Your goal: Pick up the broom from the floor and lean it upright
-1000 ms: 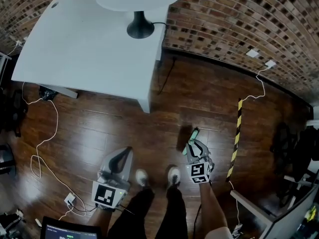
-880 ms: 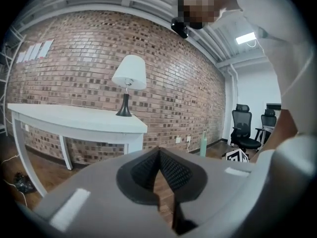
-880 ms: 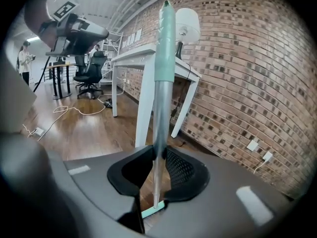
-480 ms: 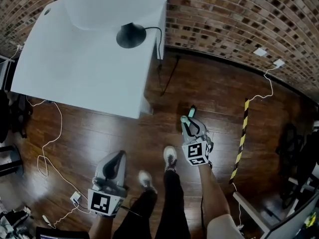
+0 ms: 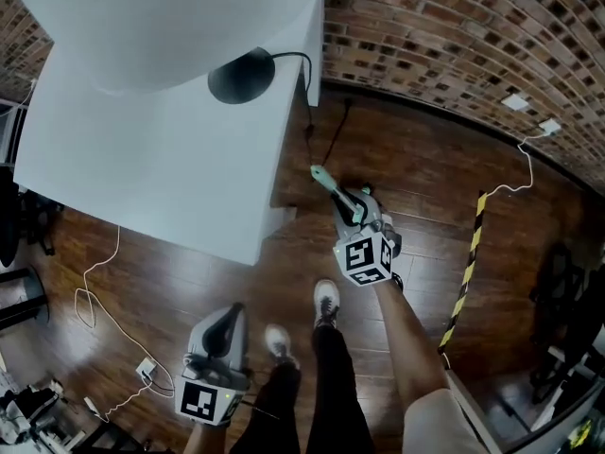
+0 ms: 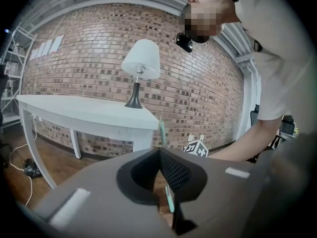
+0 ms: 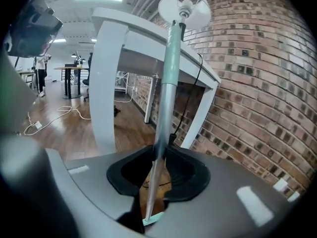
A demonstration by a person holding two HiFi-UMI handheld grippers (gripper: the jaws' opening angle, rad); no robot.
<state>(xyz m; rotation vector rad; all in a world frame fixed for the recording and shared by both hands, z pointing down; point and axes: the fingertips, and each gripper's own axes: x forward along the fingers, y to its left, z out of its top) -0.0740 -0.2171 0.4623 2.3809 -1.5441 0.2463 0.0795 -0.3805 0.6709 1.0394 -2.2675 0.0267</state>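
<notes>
Right tongs (image 5: 356, 206) (image 7: 159, 151): pinching the broom (image 5: 324, 183) (image 7: 166, 93) by its handle. The pads rest on both sides of the pole, and the tongs have just been opening a little with the handle between them.
Left tongs (image 5: 233, 312) (image 6: 159, 151): pressed together with nothing between them, held low beside the person's left leg and well apart from the broom.
Broom: off the floor in the right tongs, with its handle standing steeply. The pale green upper part rises above the tongs and the silver part runs down through them. The brush end cannot be made out.
Broom's place: just beside the near corner of the desk (image 5: 142, 159) (image 7: 115, 58), between that corner and the brick wall (image 5: 454, 55). In the head view its green tip points toward the desk edge. Whether it touches the desk cannot be told.
Left gripper view: the broom (image 6: 161, 128) shows as a thin green line behind the shut tips, in front of the desk (image 6: 89, 114).
Desk: white, carrying a lamp (image 5: 241, 76) (image 6: 140, 63) with a dark base and a white shade.
Floor (image 5: 406, 178): dark wood, with white cables (image 5: 95, 301) on the left and a yellow-and-black strip (image 5: 470, 268) on the right.
Person: standing, with two white shoes (image 5: 326, 301) between the tongs.
</notes>
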